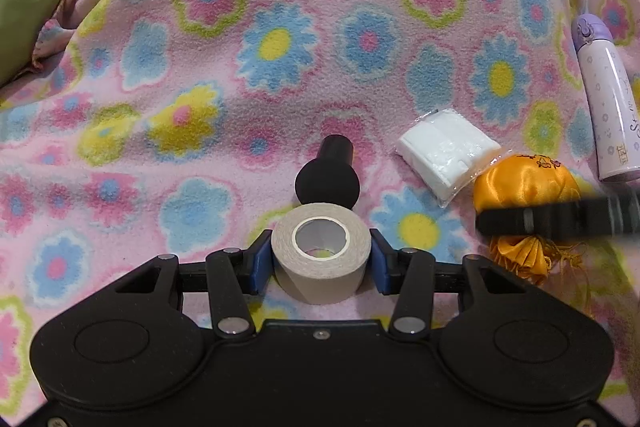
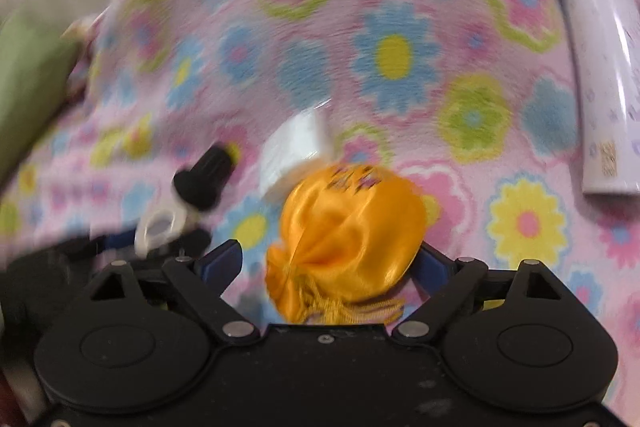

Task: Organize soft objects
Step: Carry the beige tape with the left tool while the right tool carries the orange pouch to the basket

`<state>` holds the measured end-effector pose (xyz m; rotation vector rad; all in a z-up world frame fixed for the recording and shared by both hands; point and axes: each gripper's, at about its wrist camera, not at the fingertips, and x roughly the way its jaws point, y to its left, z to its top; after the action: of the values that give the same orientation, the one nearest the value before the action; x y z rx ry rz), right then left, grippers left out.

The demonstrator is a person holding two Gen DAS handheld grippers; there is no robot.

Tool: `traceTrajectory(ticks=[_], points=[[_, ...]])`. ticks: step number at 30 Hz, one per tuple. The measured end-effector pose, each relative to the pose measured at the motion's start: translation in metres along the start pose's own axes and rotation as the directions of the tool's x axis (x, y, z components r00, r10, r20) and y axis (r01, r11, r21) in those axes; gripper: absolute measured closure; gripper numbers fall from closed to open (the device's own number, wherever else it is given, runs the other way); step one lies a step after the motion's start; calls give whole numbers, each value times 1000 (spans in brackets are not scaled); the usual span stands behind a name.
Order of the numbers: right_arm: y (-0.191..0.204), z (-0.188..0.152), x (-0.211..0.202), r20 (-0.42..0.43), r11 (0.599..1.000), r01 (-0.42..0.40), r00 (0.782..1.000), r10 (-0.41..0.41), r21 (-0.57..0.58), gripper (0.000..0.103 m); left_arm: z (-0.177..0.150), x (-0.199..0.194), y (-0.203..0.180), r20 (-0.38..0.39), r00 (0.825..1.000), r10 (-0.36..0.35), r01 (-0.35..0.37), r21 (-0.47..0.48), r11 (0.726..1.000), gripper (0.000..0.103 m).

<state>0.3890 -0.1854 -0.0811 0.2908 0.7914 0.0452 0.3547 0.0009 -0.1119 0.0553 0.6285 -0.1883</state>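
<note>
Left gripper [image 1: 321, 263] has its blue pads closed against both sides of a beige roll of cloth tape with a white core [image 1: 320, 251], roll standing on end on the pink fleece blanket printed with blue, yellow and green flowers [image 1: 200, 67]; looks clamped, pads touching the roll; just beyond the roll lies a black round-headed knob-like object with a short cylindrical stem [image 1: 328, 173], touching or nearly touching the roll's far edge; right of that, a white folded pad in clear plastic wrap [image 1: 446, 155], its near corner against an orange satin drawstring pouch with embroidery on top [image 1: 524, 187]; right gripper [image 2: 330, 267] straddles the pouch, blue pads spread to either side, left pad clearly off the fabric, right pad mostly hidden behind it, so released, not gripping; gathered neck and fringe of the pouch point back toward the gripper body; right wrist view is motion-blurred, fine detail unreliable; a lavender and white printed bottle with a purple cap [image 1: 604, 107] lies on its side on the blanket at far right, well apart from the tape; green cushion [image 1: 24, 19] at the far left edge beside the blanket.
</note>
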Motion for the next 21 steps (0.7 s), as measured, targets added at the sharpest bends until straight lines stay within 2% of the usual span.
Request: traceTrajectory(ticks=[2,4,5,6,9,21], points=[[-2,11,7,-38,997,24,999,-21,72,15,0,0,0,0,1000,-3,3,-1,1000,55],[3,17,12,-63,997,52,997,-48,65,17,0,0,1,1,1000,-6,6,-4,1000,55],[8,18,14,-72,997,77,995,-74,32,23,0,0,1,1,1000,-6,6,-5,1000,55],[12,18,15,-73,995,100,992,-100,1,33,0,0,1,1,1000,-6,6,-6,1000,55],[19,15,10,-53,990,121,991,-125,-72,43,0,0,2,1,1000,-8,8,-9,1000,55],[-7,-3,-72,-13,997,61,998,-61,46,43,0,-7,1,-2,1000,-7,7,-8,1000,55]])
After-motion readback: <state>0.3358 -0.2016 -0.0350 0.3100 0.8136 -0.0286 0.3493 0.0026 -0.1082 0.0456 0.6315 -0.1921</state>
